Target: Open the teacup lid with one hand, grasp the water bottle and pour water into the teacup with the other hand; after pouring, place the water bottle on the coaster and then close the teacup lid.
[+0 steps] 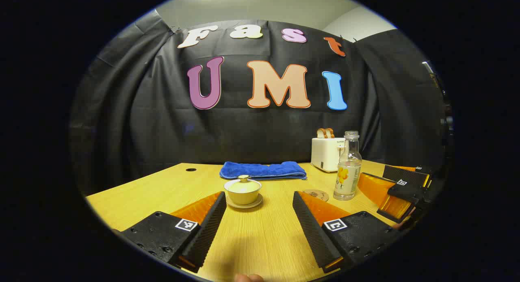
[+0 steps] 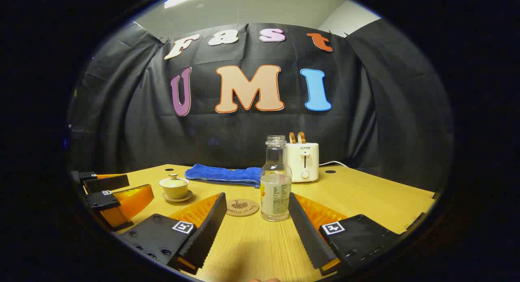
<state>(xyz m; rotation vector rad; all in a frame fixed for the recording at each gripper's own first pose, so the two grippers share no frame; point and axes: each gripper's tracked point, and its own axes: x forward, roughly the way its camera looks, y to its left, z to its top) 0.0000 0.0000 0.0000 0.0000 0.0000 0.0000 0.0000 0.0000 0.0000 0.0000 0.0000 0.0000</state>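
Both claws sit low over the wooden counter (image 1: 162, 188), level and pointing at the black back wall, fingers spread wide and gripping nothing. At the bottom of the left gripper view the left claw (image 1: 260, 202) frames bare counter, with the lidded teacup (image 1: 243, 190) on its saucer (image 1: 245, 204) just beyond and between the fingertips, a little left of centre. The right claw (image 2: 256, 204) fills the bottom of the right gripper view; the clear water bottle (image 2: 276, 180) stands upright, uncapped, just ahead of the gap, close by the right finger, touching neither. Each claw also shows at the edge of the other's view: the left one at lower left in the right gripper view, the right one at lower right in the left gripper view.

Behind, a white toaster (image 2: 303, 161) with two slices poking up stands right of centre, and a folded blue towel (image 1: 263, 170) lies at mid-frame against the wall. The round cork coaster (image 2: 242, 207) lies flat just left of the bottle, between it and the teacup.
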